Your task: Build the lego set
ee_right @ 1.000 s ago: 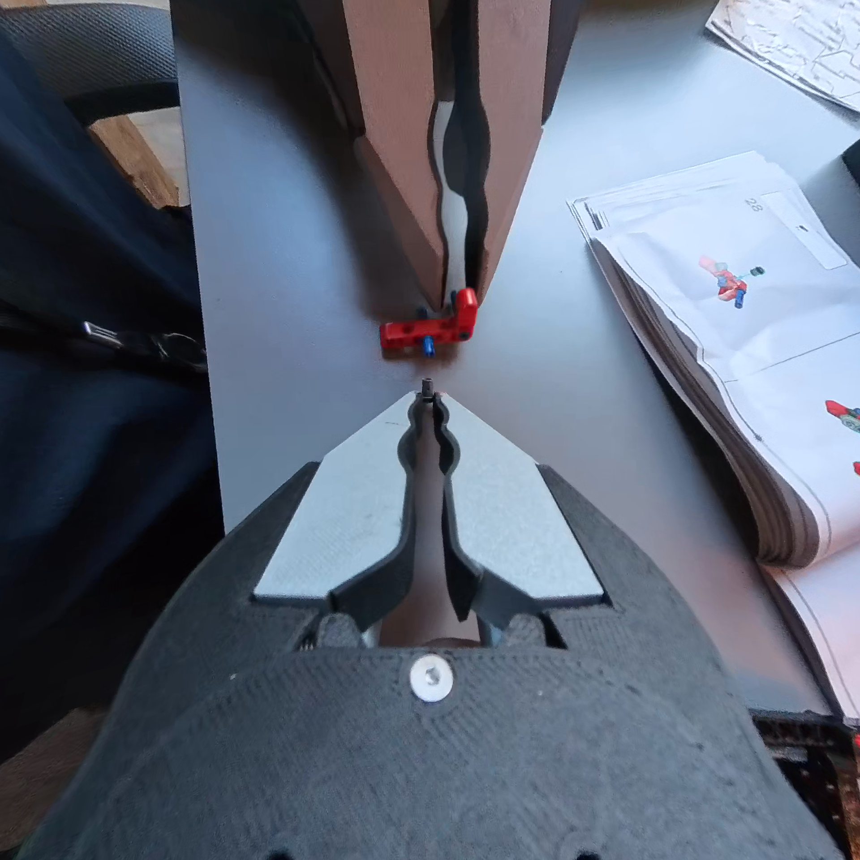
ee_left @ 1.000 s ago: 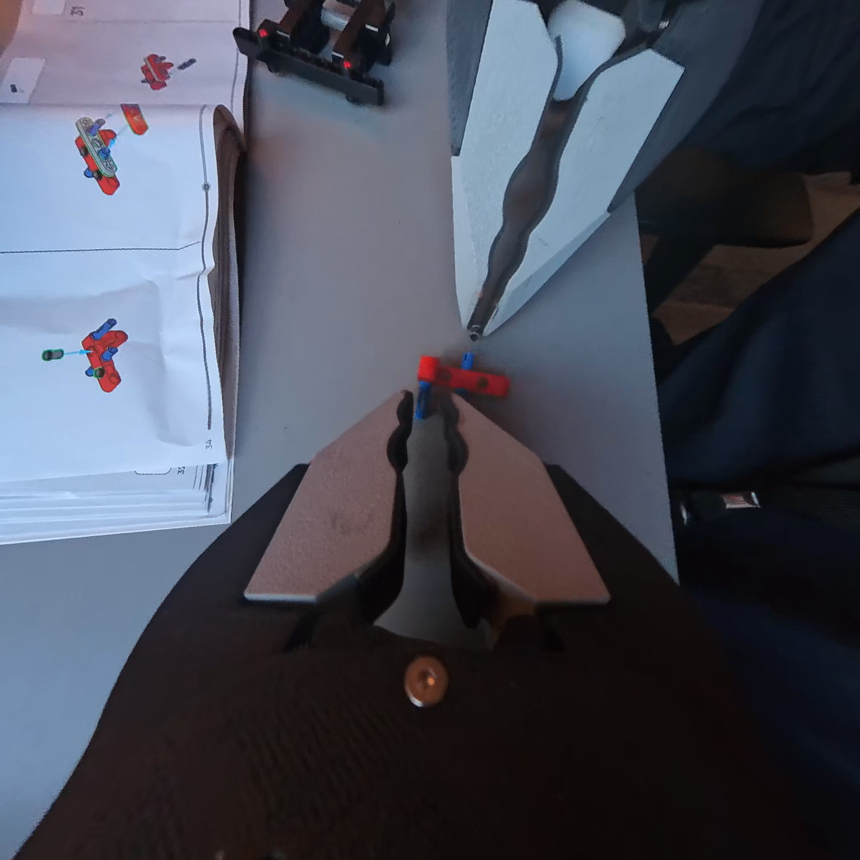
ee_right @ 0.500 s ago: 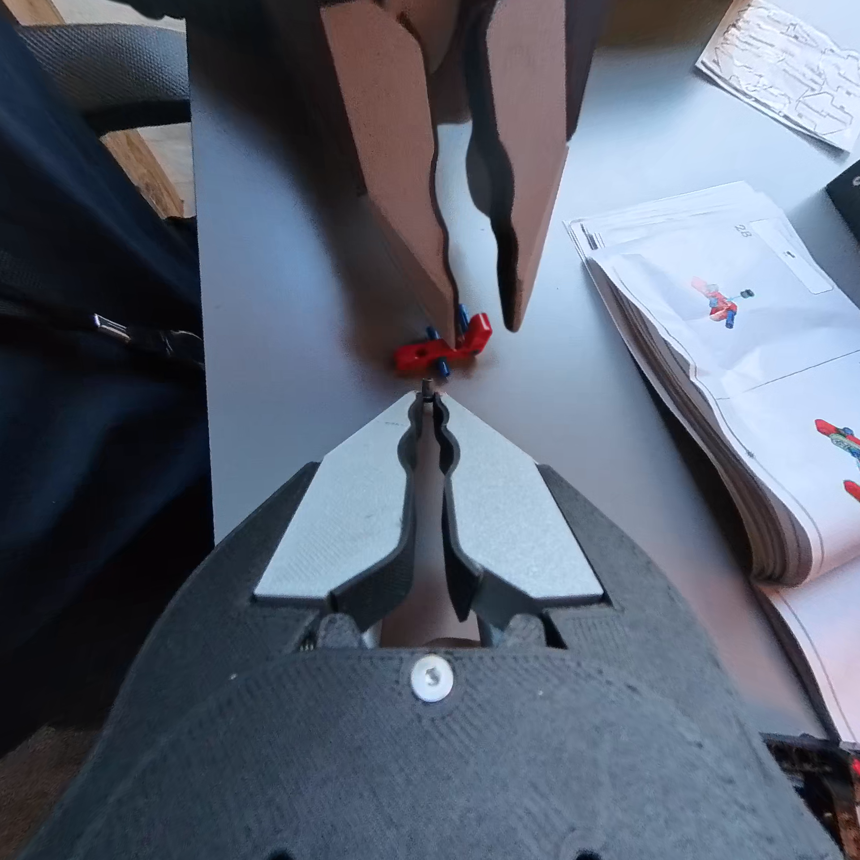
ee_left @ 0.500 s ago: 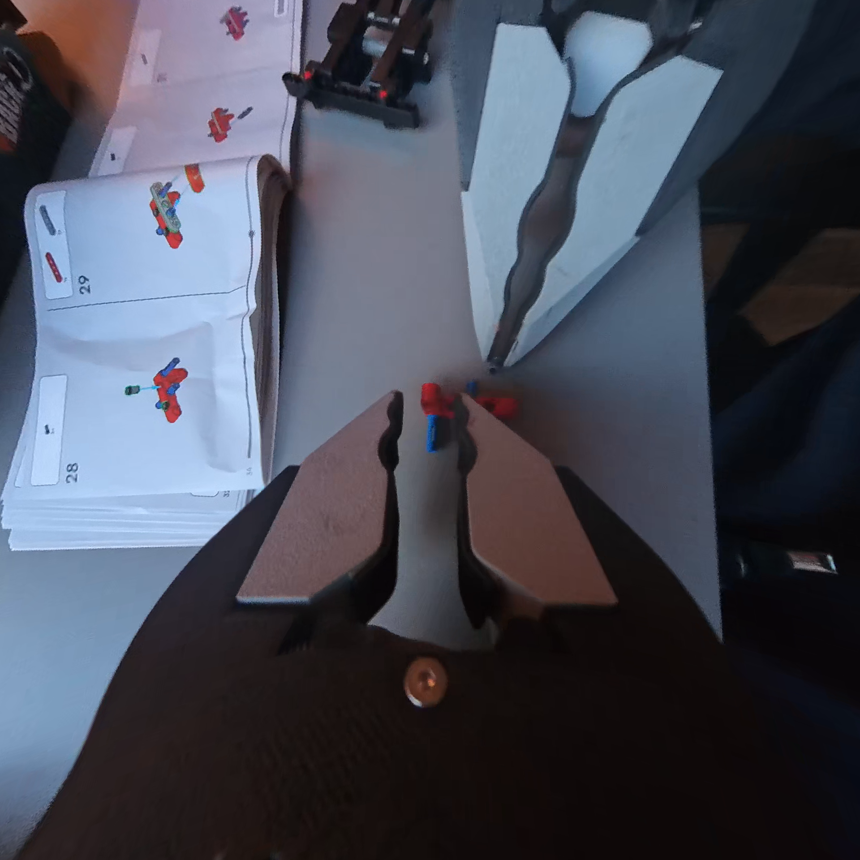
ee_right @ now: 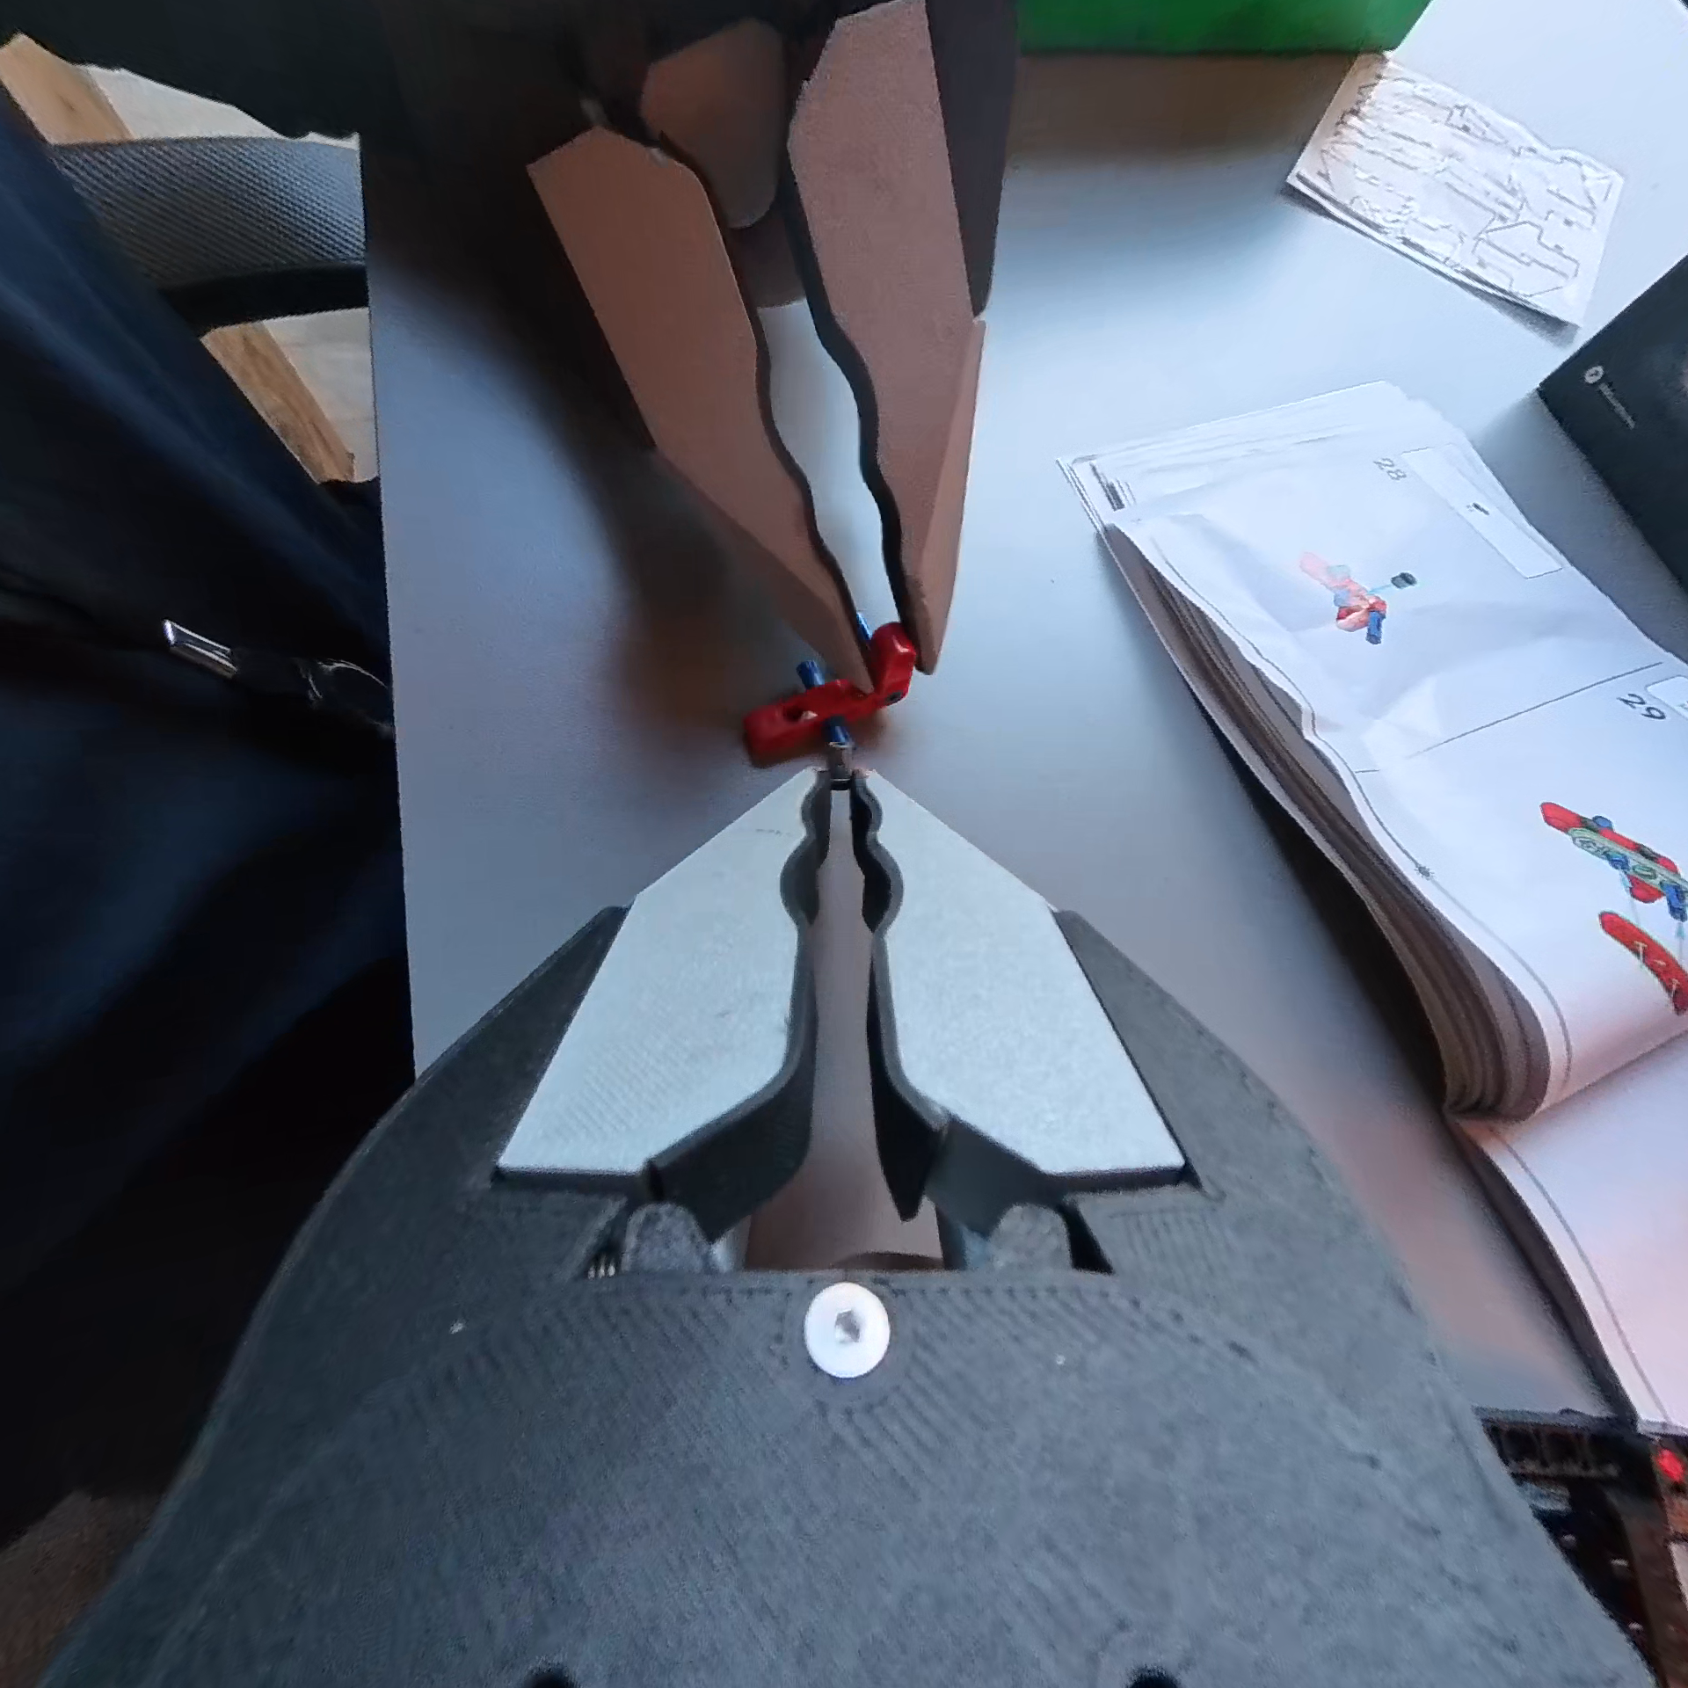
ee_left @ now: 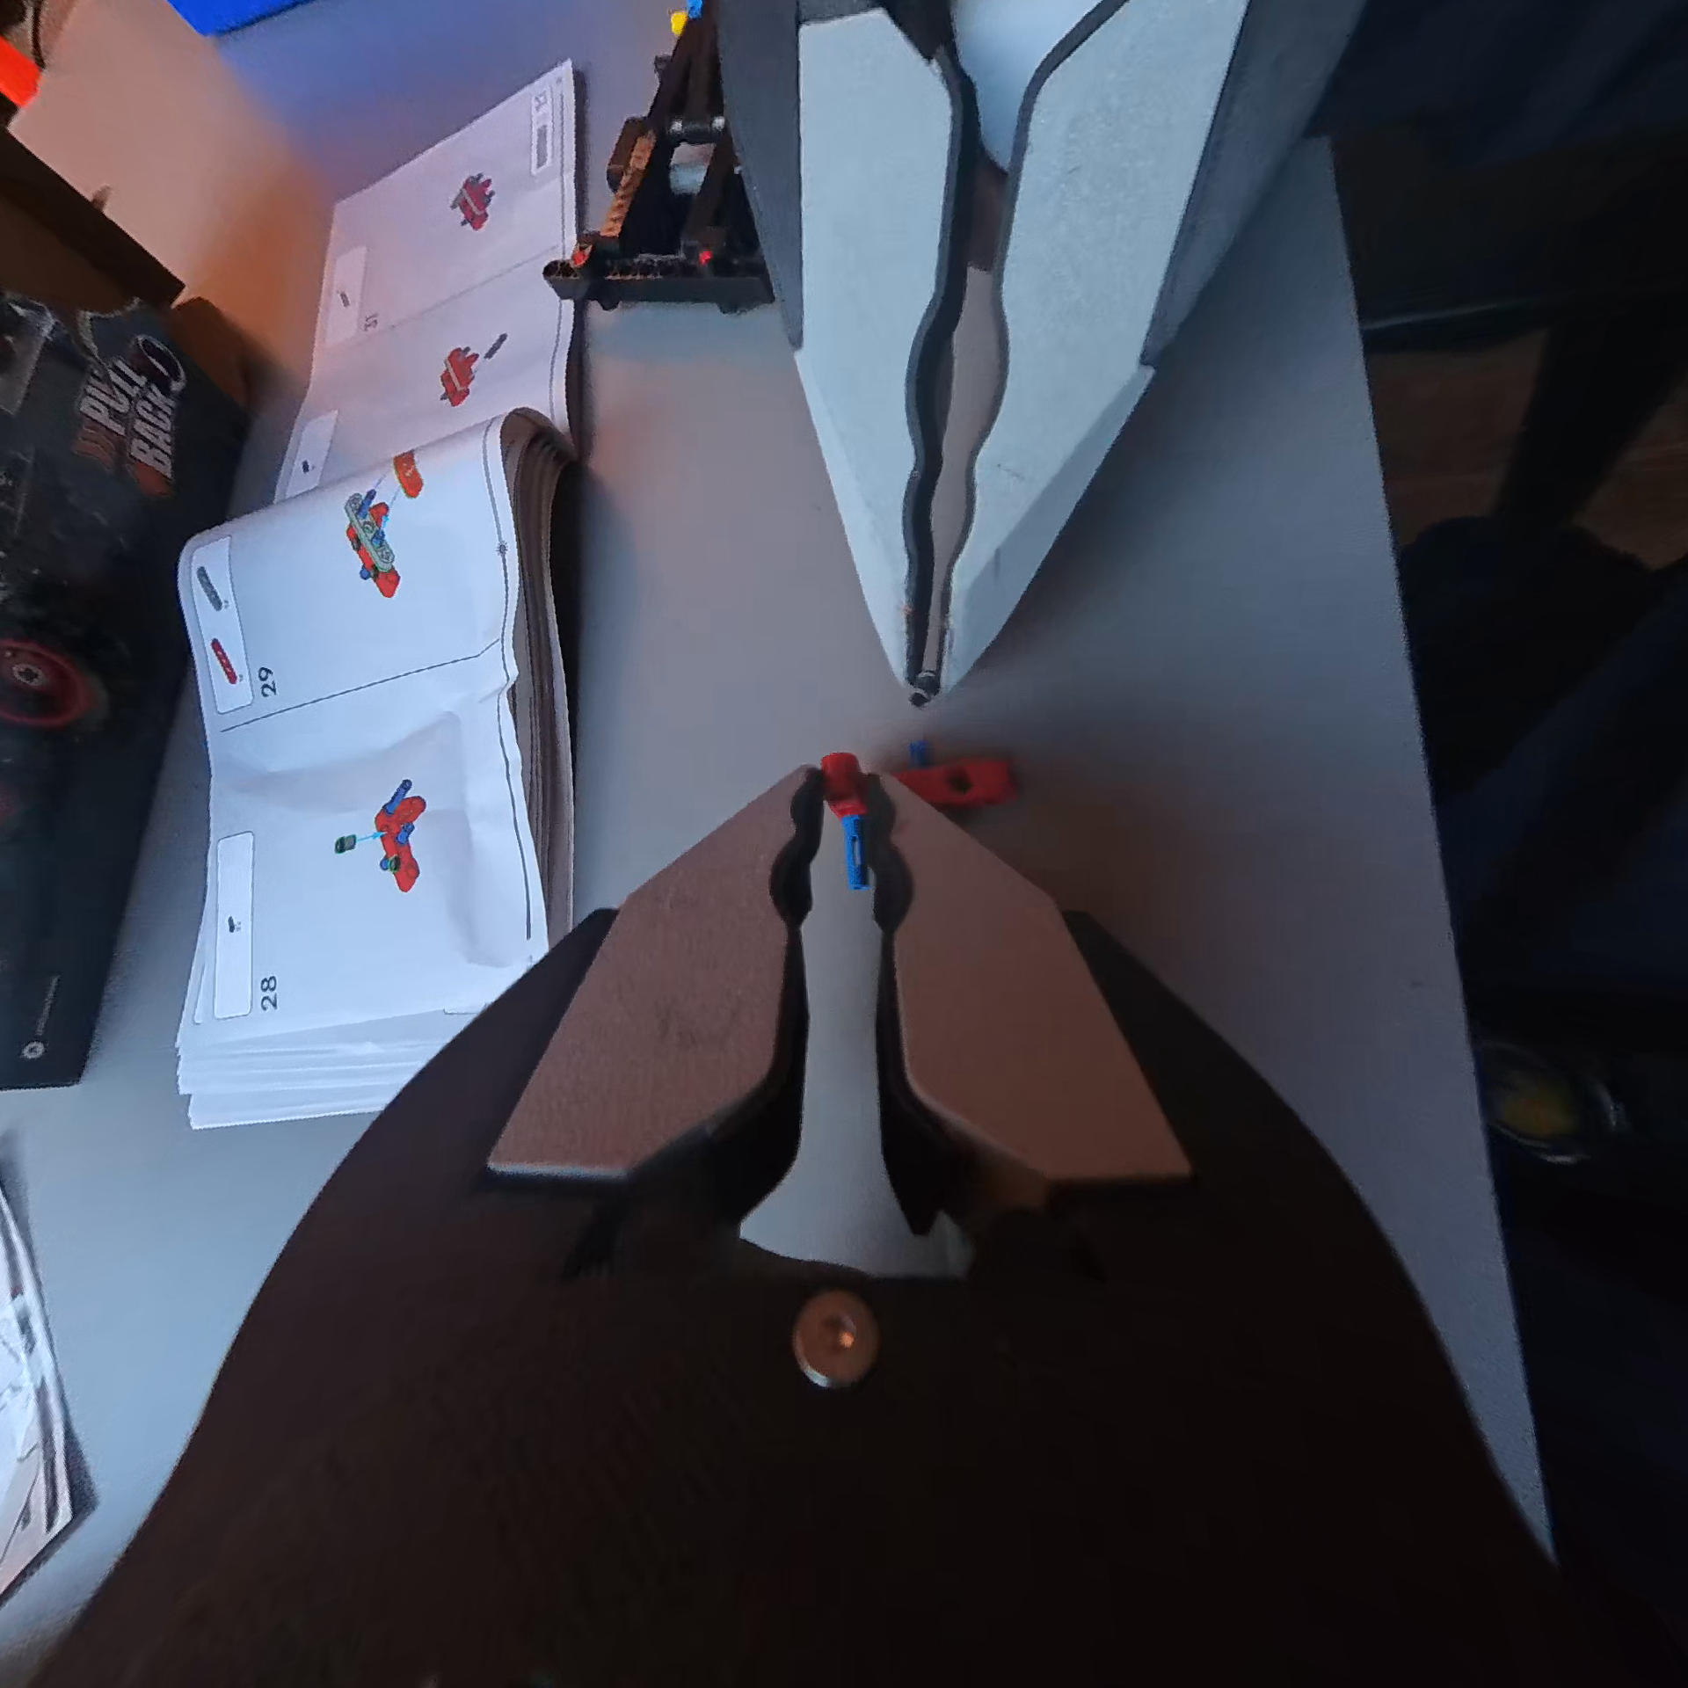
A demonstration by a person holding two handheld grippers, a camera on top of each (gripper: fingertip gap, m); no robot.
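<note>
A small red L-shaped Lego piece [ee_left: 959, 781] with blue pins [ee_left: 854, 849] lies on the grey table. My left gripper [ee_left: 845, 778] is shut on its upright end. In the right wrist view the brown left fingers [ee_right: 804, 511] come in from above and pinch that end of the red piece [ee_right: 891, 658]. My right gripper [ee_right: 840, 776] is shut on a small dark pin [ee_right: 838, 731], which it holds just in front of the red piece, close to one blue pin. In the left wrist view the right gripper [ee_left: 923, 680] points down at the piece from the far side.
An open instruction booklet [ee_left: 365, 731] lies beside the work spot, also in the right wrist view [ee_right: 1370, 731]. A black box [ee_left: 82, 639], a black Lego chassis [ee_left: 676, 228] and a sticker sheet [ee_right: 1452, 183] lie farther off. The table edge [ee_left: 1397, 639] runs close by.
My left gripper opened, slid over the red piece's upright end and closed on it. The red piece turned slightly. My right gripper kept hold of the dark pin and moved nearer to the red piece.
</note>
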